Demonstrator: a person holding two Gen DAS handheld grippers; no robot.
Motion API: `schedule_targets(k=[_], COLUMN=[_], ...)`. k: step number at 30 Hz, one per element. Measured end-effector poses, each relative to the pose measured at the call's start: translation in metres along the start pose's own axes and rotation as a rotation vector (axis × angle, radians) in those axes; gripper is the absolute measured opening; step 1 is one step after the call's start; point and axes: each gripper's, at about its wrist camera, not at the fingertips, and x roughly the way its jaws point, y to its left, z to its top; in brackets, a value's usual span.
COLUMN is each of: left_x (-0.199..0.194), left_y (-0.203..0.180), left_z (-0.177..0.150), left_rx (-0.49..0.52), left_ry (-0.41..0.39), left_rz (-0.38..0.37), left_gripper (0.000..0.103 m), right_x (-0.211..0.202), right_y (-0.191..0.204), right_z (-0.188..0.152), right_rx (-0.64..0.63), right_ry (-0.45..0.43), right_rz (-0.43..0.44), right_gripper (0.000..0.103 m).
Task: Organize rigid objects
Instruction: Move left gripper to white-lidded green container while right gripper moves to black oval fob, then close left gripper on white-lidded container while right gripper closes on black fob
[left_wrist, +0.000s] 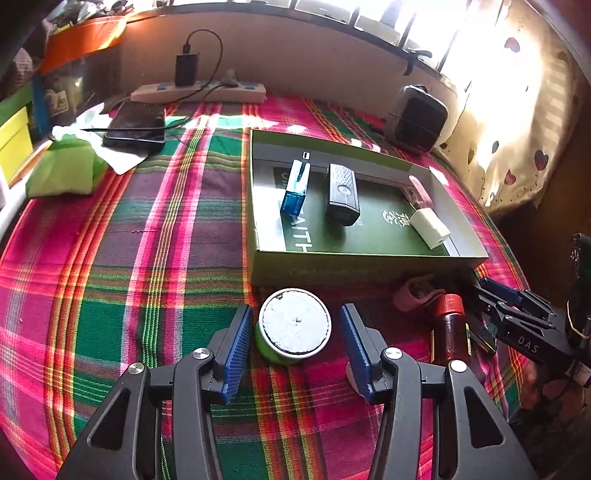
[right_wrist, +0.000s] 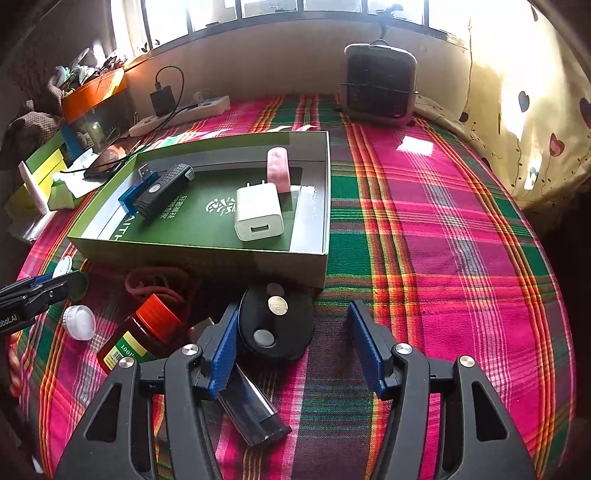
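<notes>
On the plaid cloth, my left gripper (left_wrist: 295, 312) stands open around a round green jar with a white lid (left_wrist: 294, 323), and a small gap shows at each pad. My right gripper (right_wrist: 294, 306) is open too. A black oval device (right_wrist: 275, 325) lies between its pads, close to the left pad and well clear of the right one. Just beyond both sits a shallow green box (left_wrist: 332, 266) (right_wrist: 184, 258). It holds a blue USB stick (left_wrist: 295, 188), a black remote-like device (left_wrist: 341, 194), a white charger (right_wrist: 258, 212) and a pink piece (right_wrist: 279, 168).
A brown bottle with a red cap (right_wrist: 147, 332) lies left of the right gripper, near a white cap (right_wrist: 79, 321), a rubber band (right_wrist: 155, 284) and a flat black bar (right_wrist: 251, 410). At the back are a power strip (left_wrist: 199, 92), a phone (left_wrist: 135, 125) and a small fan (right_wrist: 380, 85).
</notes>
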Motion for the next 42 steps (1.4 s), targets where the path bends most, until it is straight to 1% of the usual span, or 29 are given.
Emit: schedule_targets(k=[3, 4, 7, 10, 12, 17, 30, 42], left_x=[0.001, 0.002, 0.002, 0.002, 0.002, -0.001, -0.006, -0.022], left_y=[0.001, 0.001, -0.001, 0.0, 0.002, 0.004, 0.003, -0.004], left_z=[0.002, 0.002, 0.002, 0.002, 0.001, 0.001, -0.005, -0.005], left_rx=[-0.008, -0.008, 0.004, -0.004, -0.005, -0.022, -0.035, -0.029], left_ry=[0.001, 0.002, -0.005, -0.008, -0.008, -0.019, -0.03, -0.06], left_rz=[0.004, 0.012, 0.035, 0.049, 0.057, 0.062, 0.089, 0.089], left_gripper=[0.048, 0.048, 0.047, 0.042, 0.035, 0.033, 0.033, 0.033], right_x=[0.0, 0.0, 0.0, -0.002, -0.002, -0.002, -0.005, -0.014], right_y=[-0.001, -0.002, -0.005, -0.006, -0.007, -0.007, -0.008, -0.007], right_z=[0.001, 0.001, 0.001, 0.0, -0.001, -0.001, -0.003, -0.004], right_rx=[0.0, 0.004, 0.014, 0.022, 0.025, 0.027, 0.029, 0.024], right_ry=[-0.001, -0.001, -0.005, -0.007, -0.008, -0.008, -0.015, -0.044], right_rz=[-0.007, -0.009, 0.003, 0.014, 0.017, 0.021, 0.045, 0.061], right_gripper=[0.045, 0.04, 0.04, 0.04, 0.04, 0.04, 0.04, 0.04])
